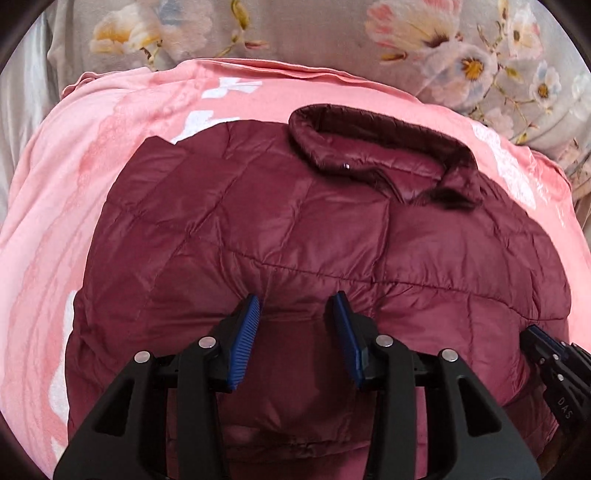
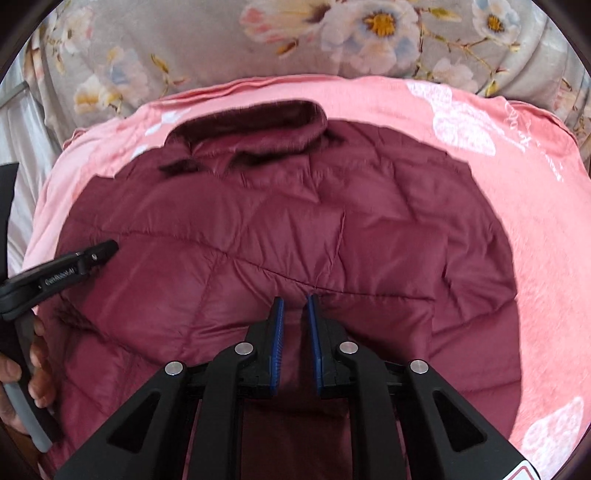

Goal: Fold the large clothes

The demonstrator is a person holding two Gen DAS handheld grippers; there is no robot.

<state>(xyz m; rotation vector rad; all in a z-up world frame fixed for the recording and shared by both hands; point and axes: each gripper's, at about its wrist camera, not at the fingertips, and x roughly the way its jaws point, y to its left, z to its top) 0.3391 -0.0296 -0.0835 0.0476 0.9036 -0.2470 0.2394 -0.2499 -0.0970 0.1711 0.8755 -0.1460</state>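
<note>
Left tool (image 1: 295, 306): blue pads stand apart over the jacket's lower middle; nothing clamped between them.
Jacket (image 1: 280, 229): maroon quilted garment lying on the pink blanket (image 1: 48, 221), which is spread over a floral bedcover (image 1: 314, 33); collar (image 1: 376, 155) at the far end.
Done so far: both sides appear turned inward, their edges meeting along a diagonal seam across the body; no sleeve lies loose.
Right tool (image 2: 295, 301): pads nearly together with a narrow gap; no fabric visibly pinched; tips at the fold line.
Remaining, as judged: bring hem toward collar, then flatten the puffy bundle.
</note>
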